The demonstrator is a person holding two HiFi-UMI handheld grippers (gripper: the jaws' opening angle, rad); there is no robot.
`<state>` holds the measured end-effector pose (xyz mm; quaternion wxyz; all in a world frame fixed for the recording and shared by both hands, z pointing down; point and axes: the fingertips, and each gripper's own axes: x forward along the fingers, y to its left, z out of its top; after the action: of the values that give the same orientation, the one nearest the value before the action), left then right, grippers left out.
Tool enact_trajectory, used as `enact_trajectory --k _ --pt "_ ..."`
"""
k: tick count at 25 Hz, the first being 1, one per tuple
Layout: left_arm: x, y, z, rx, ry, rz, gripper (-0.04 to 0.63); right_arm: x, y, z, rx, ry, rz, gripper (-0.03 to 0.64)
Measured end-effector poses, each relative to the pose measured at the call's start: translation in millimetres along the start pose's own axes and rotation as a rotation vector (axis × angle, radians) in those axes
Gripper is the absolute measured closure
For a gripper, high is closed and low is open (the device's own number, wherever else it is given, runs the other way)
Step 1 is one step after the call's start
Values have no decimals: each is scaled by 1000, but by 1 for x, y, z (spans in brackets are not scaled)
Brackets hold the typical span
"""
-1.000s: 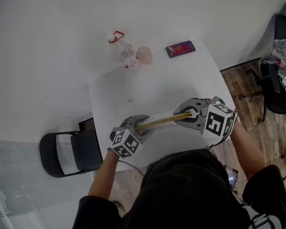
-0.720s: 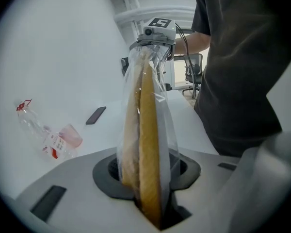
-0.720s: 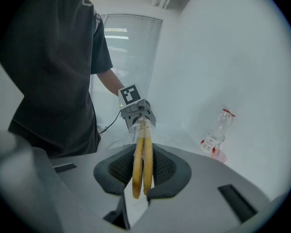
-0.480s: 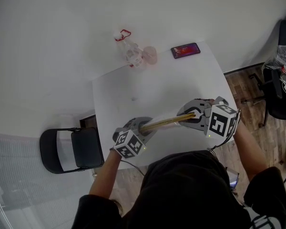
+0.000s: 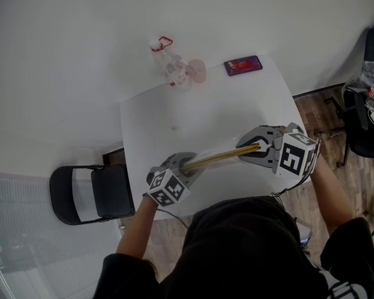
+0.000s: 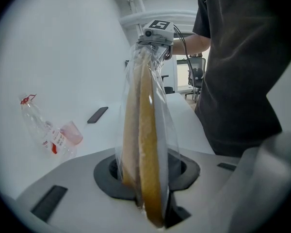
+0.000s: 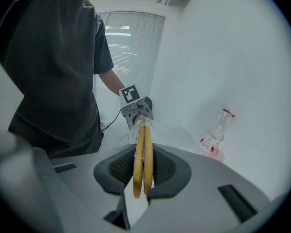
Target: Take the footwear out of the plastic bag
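The left gripper has just been closing its jaws and now pinches one end of the plastic bag, with the flat tan footwear inside the film there. The right gripper is clamped on the pair's other end, which sticks bare out of the bag. The bundle is held roughly level above the table's near half.

To pull well, I judge the left should hold the film without trapping the soles, while the right draws straight along their length, away from the left.

A bottle and a pink cup lie at the table's far edge, and a phone at its far right corner.

Against a second ago, the right gripper sits slightly further toward the table's right side. Whether the bag has slid along the footwear I cannot tell.
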<state>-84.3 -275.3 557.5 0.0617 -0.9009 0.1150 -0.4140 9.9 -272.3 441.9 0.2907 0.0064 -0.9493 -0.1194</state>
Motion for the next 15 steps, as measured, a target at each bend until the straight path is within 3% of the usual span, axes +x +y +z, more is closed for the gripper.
enact_trajectory --k 15 --pt "-9 -4 -13 -49 -35 15 463 -12 -1 3 -7 28 41 548"
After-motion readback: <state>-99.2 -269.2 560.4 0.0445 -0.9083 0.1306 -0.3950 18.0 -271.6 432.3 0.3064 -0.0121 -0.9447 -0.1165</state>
